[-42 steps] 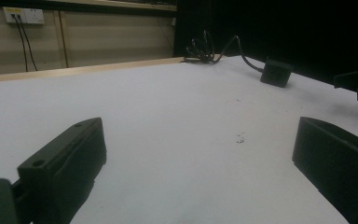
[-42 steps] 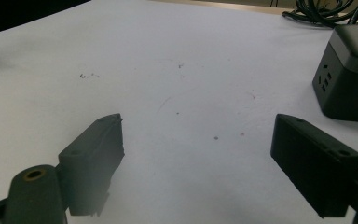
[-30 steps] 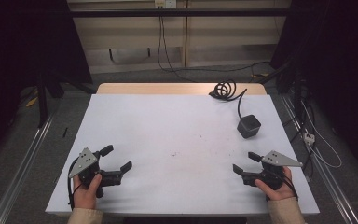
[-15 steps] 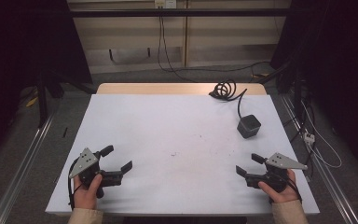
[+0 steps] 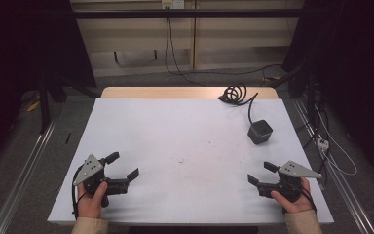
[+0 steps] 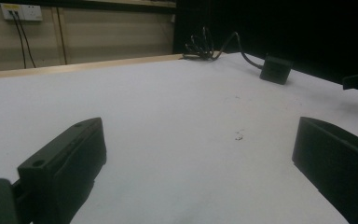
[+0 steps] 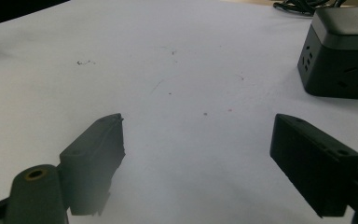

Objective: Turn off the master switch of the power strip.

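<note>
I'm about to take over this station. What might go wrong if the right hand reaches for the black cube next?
The black cube is tethered: its cable runs to a loose coil at the table's far edge, so lifting it may drag or snag that coil. The cube also looks wide against the open jaws of the right gripper, so a grip could slip. It sits near the table's right edge and could be nudged off.

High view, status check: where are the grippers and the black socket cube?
Left gripper open, empty, near left edge. Right gripper open, empty, short of the black socket cube. Cube sits on the white table, cable coiled behind it. Path clear.
</note>
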